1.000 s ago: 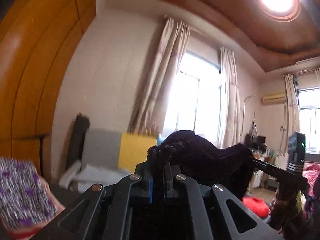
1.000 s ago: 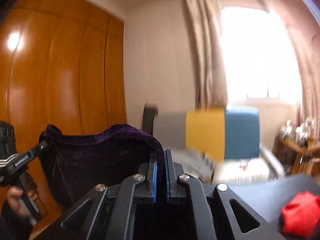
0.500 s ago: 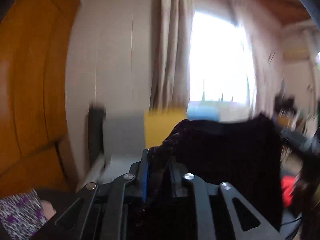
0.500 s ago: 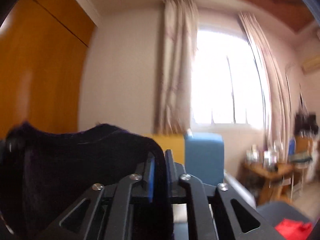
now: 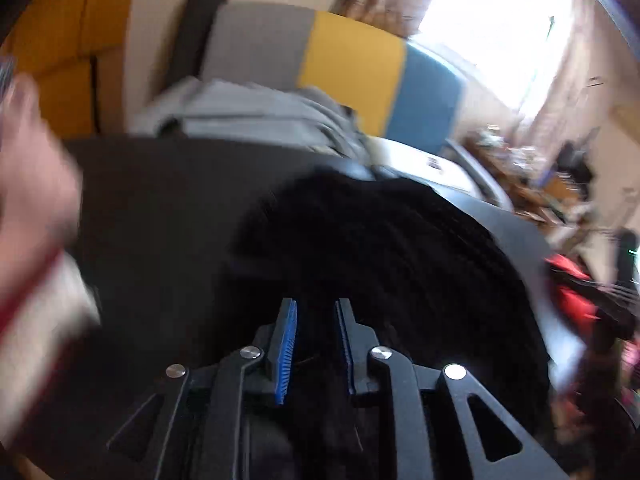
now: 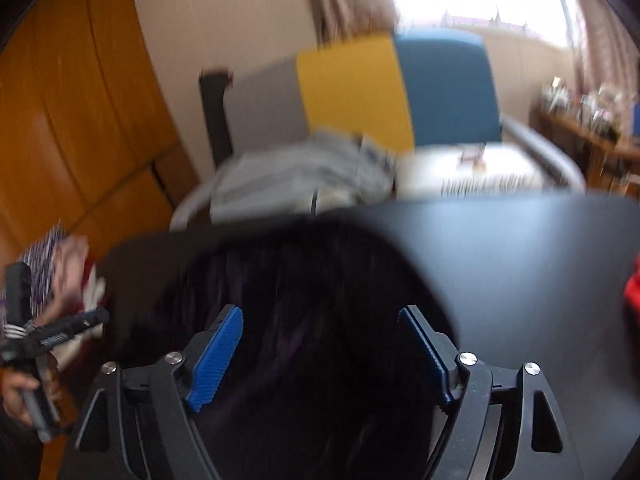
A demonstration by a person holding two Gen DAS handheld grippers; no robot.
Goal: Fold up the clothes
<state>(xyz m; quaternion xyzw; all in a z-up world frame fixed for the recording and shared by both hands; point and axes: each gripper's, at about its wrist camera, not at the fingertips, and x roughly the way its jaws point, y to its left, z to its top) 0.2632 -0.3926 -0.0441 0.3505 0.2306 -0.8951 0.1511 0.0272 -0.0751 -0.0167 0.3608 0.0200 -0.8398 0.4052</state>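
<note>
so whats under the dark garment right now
The dark garment lies on a black table, which shows bare around it. Whatever lies directly beneath the cloth is covered. The right tool is open over it.

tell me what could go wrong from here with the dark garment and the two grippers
1. The right gripper is open over the dark garment, so that side is loose and may land bunched on the black table.
2. The left gripper shows a narrow gap with cloth between the pads; I cannot tell whether it grips, so that corner may slip.
3. The red item lies close by and might get dragged under a fold.
</note>
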